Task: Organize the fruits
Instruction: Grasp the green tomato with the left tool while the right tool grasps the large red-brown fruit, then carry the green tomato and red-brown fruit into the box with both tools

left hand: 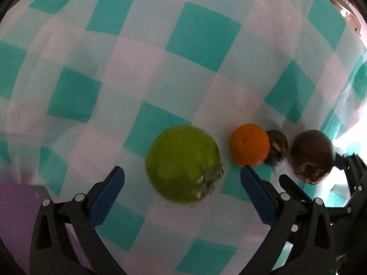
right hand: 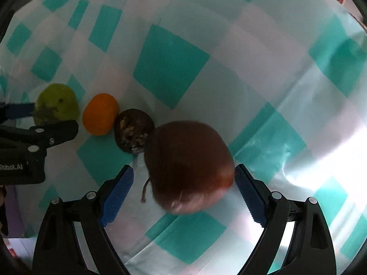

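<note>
Four fruits lie in a row on the checked cloth. A green persimmon-like fruit [left hand: 183, 163] lies between the open fingers of my left gripper [left hand: 182, 178], not touched by either pad. Beside it are an orange [left hand: 249, 145], a small dark fruit [left hand: 277, 147] and a red-brown apple [left hand: 312, 155]. In the right wrist view the apple [right hand: 190, 167] lies between the open fingers of my right gripper [right hand: 183, 178], its right side close to the right pad. The dark fruit [right hand: 134, 133], the orange [right hand: 101, 114] and the green fruit [right hand: 57, 104] lie to its left.
A teal and white checked tablecloth [left hand: 201, 34] covers the table. A purple plate [left hand: 16, 208] lies at the lower left of the left wrist view. The left gripper's body [right hand: 34, 137] shows at the left of the right wrist view. Bright glare falls at the right.
</note>
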Motion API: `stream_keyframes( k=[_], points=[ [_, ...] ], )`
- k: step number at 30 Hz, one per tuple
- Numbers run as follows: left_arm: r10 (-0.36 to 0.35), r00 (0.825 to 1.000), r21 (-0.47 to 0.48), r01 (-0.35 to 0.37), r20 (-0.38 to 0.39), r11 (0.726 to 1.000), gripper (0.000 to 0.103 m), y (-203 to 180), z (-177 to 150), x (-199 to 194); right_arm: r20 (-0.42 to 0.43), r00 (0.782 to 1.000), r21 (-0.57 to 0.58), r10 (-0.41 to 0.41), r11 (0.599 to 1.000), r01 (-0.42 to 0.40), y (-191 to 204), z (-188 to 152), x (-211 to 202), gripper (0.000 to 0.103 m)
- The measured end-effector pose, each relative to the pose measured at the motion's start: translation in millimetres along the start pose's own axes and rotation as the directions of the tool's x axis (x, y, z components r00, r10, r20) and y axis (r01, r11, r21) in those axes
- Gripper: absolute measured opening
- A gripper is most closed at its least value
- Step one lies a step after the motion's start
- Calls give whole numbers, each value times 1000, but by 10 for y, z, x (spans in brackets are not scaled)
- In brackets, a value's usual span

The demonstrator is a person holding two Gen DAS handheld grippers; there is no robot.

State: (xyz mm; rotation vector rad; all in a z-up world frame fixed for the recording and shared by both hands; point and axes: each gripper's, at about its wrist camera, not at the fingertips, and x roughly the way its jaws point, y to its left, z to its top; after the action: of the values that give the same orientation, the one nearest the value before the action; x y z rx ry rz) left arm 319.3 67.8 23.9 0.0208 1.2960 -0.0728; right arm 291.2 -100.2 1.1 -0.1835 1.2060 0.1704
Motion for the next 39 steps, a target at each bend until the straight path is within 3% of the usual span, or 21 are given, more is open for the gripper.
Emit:
stream_keyframes(
  k=[5,8,10,12,15,21,27,31,34,39],
  points=[
    [-36,999,38,34,32,999,98,16,97,35,5,1000,-18,12,1000,-12,-14,43,24,83],
    [-86,996,67,83,39,994,84,23,97,16,15,1000,-3,2,1000,-2,-18,48,25,72],
    [-80,996,81,76,36,994,78,40,53,-1,19,1000,7,0,1000,0,-19,34,22,66],
    [-70,997,68,68,26,995,62,109,16,19,26,1000,21,5,1000,-6,-33,-6,4,63],
    [-123,992,29,122,27,992,61,226,0,17,32,999,40,-3,999,2,-35,-81,-32,62],
    [-121,993,2,121,10,993,61,222,-217,-185,29,999,166,35,985,-39,-13,-625,-334,62],
    [-117,993,51,115,27,992,61,-156,-1023,-713,57,994,232,93,967,-104,103,-1541,-904,62],
    [-106,994,82,105,11,991,61,-450,-1883,-931,59,991,212,116,969,-126,148,-2276,-1304,62],
    [-97,995,114,94,25,989,61,-607,-2542,-1116,53,991,190,119,974,-128,191,-2624,-1551,62],
    [-101,994,132,95,40,987,61,-945,-3330,-1323,65,991,128,117,984,-124,224,-3319,-1929,62]
  ],
)
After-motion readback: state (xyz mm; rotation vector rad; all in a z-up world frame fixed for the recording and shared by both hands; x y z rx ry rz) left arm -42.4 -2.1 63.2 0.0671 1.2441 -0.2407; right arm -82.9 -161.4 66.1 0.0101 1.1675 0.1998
